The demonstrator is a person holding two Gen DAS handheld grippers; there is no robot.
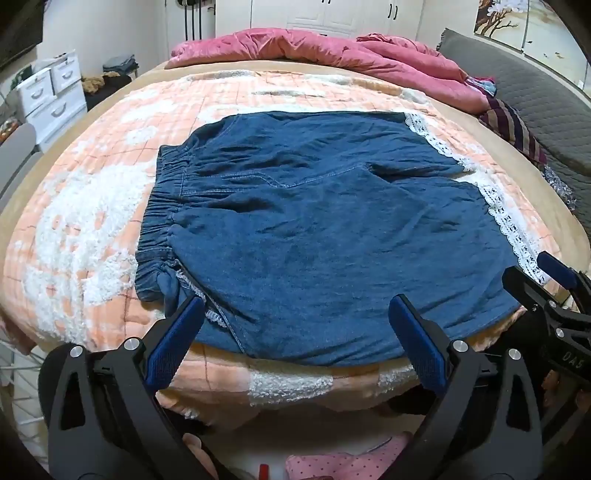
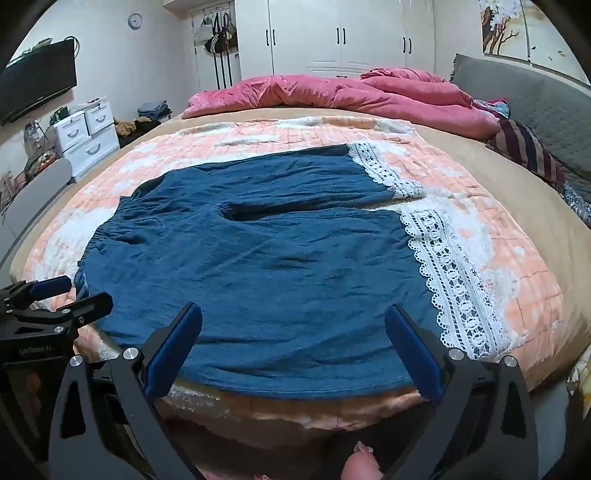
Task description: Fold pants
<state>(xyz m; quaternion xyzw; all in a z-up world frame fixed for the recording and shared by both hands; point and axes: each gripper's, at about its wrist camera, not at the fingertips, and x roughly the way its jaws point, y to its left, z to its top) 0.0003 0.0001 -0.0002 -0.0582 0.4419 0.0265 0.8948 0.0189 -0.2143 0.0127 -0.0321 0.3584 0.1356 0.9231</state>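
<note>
The left gripper (image 1: 295,306) hangs wide open over the near edge of the pants (image 1: 314,229), beside their gathered waistband (image 1: 162,206), holding nothing. The pants lie spread flat on the pink-and-white blanket (image 2: 480,229), 2 lace hems (image 2: 450,273) pointing right. The right gripper (image 2: 293,314) also gapes open, empty, above the near leg.

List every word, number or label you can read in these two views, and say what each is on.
"DAS" (uncertain, partly cut off): white letters on the black body of the right gripper, seen from the left wrist view.
Pale lettering on the body of the left gripper, seen from the right wrist view: too blurred to read.
Wall clock: numerals too small to read.
Nothing readable on the denim pants.
</note>
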